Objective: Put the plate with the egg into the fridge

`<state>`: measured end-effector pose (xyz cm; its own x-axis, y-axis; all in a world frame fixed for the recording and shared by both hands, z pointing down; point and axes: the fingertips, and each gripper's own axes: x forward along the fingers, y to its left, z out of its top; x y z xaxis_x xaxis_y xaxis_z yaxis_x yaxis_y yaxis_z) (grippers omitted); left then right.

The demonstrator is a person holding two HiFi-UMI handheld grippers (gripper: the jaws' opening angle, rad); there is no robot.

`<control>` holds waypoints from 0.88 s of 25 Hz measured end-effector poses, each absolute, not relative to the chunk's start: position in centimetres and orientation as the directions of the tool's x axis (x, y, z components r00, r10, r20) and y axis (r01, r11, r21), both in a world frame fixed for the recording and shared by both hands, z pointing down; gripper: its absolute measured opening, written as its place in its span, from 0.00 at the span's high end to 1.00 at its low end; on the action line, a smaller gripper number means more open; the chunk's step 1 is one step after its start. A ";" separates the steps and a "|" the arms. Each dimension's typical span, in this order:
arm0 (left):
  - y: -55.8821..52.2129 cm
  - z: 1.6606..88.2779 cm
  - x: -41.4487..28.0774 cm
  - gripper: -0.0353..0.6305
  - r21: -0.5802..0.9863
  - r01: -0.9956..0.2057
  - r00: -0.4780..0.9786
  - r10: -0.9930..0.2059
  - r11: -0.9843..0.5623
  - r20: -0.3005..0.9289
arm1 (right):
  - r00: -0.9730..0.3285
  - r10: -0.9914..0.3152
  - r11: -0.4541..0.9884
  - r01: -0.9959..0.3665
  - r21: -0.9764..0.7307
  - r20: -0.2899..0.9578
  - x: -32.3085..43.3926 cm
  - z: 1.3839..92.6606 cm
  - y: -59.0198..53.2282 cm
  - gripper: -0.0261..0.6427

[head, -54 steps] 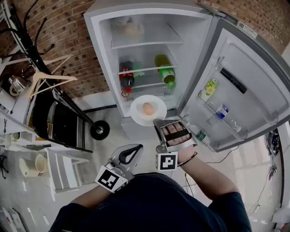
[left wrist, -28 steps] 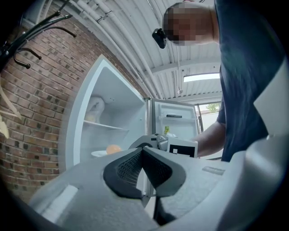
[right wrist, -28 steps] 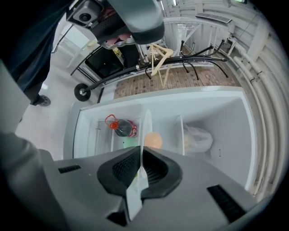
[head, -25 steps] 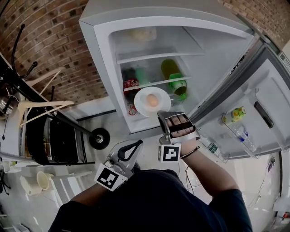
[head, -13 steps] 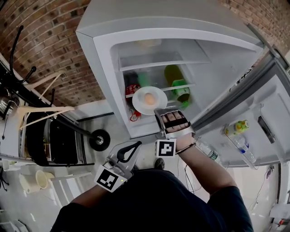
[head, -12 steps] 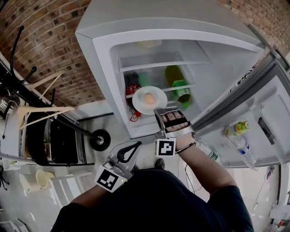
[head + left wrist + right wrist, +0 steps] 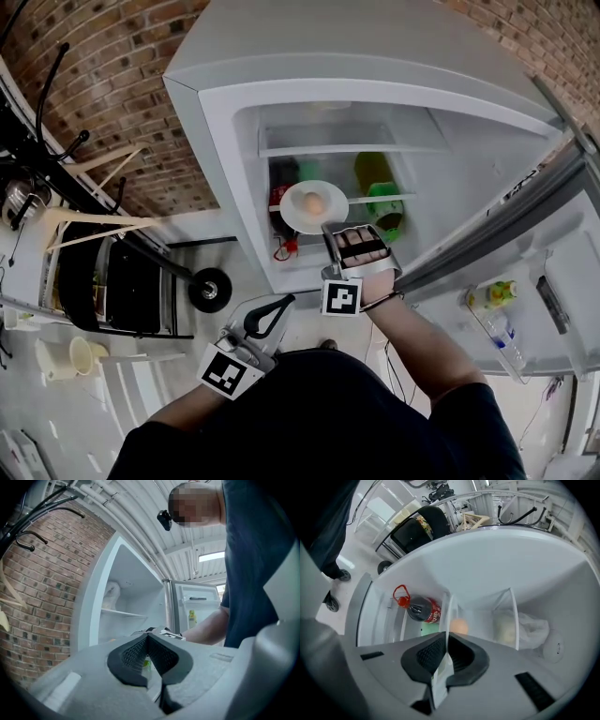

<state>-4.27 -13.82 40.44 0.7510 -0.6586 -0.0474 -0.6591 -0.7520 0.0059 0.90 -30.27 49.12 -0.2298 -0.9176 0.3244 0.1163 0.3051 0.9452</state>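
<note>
A white plate [image 7: 302, 212] with a brown egg [image 7: 314, 202] on it hangs in the open fridge [image 7: 220, 141], in front of the middle shelf [image 7: 375, 198]. My right gripper [image 7: 327, 228] is shut on the plate's near rim. In the right gripper view the plate [image 7: 449, 613] shows edge-on between the jaws of that gripper [image 7: 446, 641], with the egg [image 7: 459, 626] just beyond. My left gripper [image 7: 281, 302] is held low by my body, apart from the fridge. The same left gripper [image 7: 149, 641] is shut on nothing in its own view.
Inside the fridge lie a cola bottle [image 7: 423, 609], a green bottle [image 7: 380, 183] and a white bag [image 7: 520, 626] on the upper shelf. The door [image 7: 525, 234] swings open to the right with small bottles [image 7: 492, 295]. A black wheeled rack [image 7: 122, 281] and wooden hangers [image 7: 84, 220] stand to the left.
My right gripper has carried the plate and egg forward, from the fridge's lower front to the middle shelf's level. The left gripper has stayed where it was.
</note>
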 end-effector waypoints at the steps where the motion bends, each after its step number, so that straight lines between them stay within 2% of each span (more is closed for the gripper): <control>1: -13.8 40.4 -4.3 0.94 0.008 -0.663 0.748 -0.663 -0.749 -0.045 | -0.231 -0.916 0.309 0.118 0.944 0.328 0.9 49.3 -30.6 0.93; 15: -14.5 40.9 -5.6 0.94 0.020 -0.707 0.706 -0.707 -0.707 -0.036 | -0.256 -0.908 0.301 0.150 0.942 0.331 -1.7 50.8 -35.1 0.93; 22: -14.4 41.1 -5.9 0.94 0.033 -0.711 0.701 -0.712 -0.702 -0.036 | -0.223 -0.874 0.398 0.184 0.899 0.433 -2.1 52.2 -36.4 0.93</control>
<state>-5.87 -14.40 41.14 0.7011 -0.7121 -0.0363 -0.7114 -0.7021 0.0329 -2.12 -36.36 52.20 -0.2229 -0.8736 0.4326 0.1842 0.3980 0.8987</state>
